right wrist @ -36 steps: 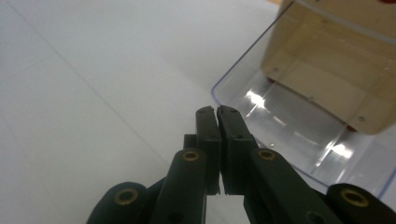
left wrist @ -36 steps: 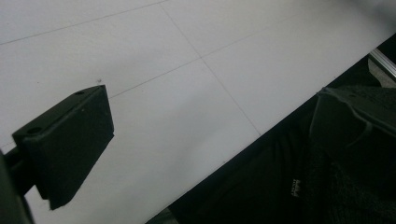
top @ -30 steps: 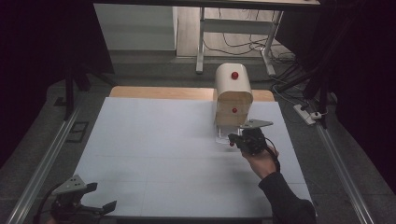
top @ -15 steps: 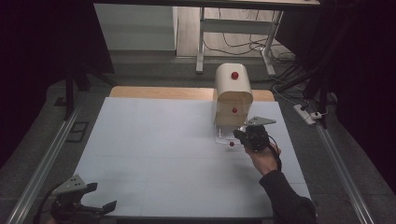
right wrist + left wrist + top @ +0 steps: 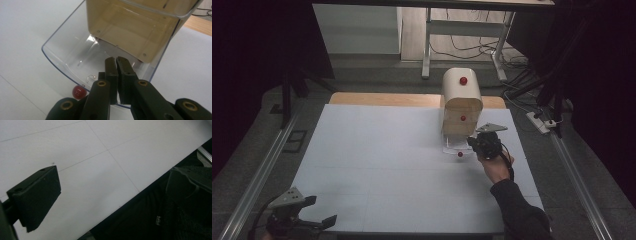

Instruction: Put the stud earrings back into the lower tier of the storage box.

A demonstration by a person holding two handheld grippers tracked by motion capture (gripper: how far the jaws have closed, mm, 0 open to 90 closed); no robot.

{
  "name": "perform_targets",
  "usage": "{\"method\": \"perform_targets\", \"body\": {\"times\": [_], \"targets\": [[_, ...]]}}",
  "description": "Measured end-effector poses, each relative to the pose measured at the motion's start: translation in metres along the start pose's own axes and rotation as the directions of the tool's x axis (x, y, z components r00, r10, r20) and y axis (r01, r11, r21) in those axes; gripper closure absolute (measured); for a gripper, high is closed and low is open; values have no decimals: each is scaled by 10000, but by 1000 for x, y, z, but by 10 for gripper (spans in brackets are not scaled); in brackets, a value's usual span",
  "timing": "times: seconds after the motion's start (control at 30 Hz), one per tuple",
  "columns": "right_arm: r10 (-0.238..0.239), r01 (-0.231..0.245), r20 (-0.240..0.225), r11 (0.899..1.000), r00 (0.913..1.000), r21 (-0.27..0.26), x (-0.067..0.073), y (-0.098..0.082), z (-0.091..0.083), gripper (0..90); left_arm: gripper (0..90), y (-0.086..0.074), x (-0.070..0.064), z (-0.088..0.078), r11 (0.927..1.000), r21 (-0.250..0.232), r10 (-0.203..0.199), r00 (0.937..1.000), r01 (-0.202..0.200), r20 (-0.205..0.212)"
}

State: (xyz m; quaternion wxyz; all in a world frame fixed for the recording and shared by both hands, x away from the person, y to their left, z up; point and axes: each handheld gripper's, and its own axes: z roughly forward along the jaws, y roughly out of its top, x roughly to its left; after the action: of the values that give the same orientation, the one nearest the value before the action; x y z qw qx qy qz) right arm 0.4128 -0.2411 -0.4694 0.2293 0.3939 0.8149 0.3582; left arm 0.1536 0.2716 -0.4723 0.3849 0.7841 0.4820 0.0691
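Observation:
A cream cabinet (image 5: 462,100) with red knobs stands at the back right of the white table sheet (image 5: 387,160). Its clear bottom drawer (image 5: 451,145) is pulled out toward me, its red knob (image 5: 460,154) at the front. My right gripper (image 5: 473,144) is at the drawer's right front corner. In the right gripper view the gripper (image 5: 116,60) is shut, its tips reaching over the front rim of the drawer (image 5: 65,55), which is bare inside, below the cabinet (image 5: 130,30). The knob (image 5: 79,92) sits left of it. My left gripper (image 5: 319,211) rests open at the near left edge; one black finger (image 5: 37,195) hangs over the sheet.
A wooden board (image 5: 362,98) shows behind the sheet. Metal rails (image 5: 262,170) run along both sides of the table. A power strip (image 5: 539,122) lies right of the cabinet. Desk legs and cables (image 5: 462,45) stand at the back. The sheet's left half is bare.
My right gripper has shifted a little to the right by the drawer's front. The left gripper has kept still.

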Motion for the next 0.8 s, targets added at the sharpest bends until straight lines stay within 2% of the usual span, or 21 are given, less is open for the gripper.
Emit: {"method": "perform_targets", "body": {"times": [0.2,0.37,0.53,0.8], "targets": [[-1,3,-75,9995,10000,317,0,-5,6,858,0,0,0,0,10000,1,24,10000,-24,-14],[-5,5,-94,10000,10000,36,3,-3,4,785,0,0,-1,0,10000,5,37,10000,-37,-15],[-63,63,-70,10000,10000,46,4,-3,4,708,0,0,-1,0,10000,26,54,10000,-54,-23],[219,-227,-278,9993,9994,-289,6,-1,-1,601,0,0,-1,0,10000,30,54,10000,-54,-22]]}}
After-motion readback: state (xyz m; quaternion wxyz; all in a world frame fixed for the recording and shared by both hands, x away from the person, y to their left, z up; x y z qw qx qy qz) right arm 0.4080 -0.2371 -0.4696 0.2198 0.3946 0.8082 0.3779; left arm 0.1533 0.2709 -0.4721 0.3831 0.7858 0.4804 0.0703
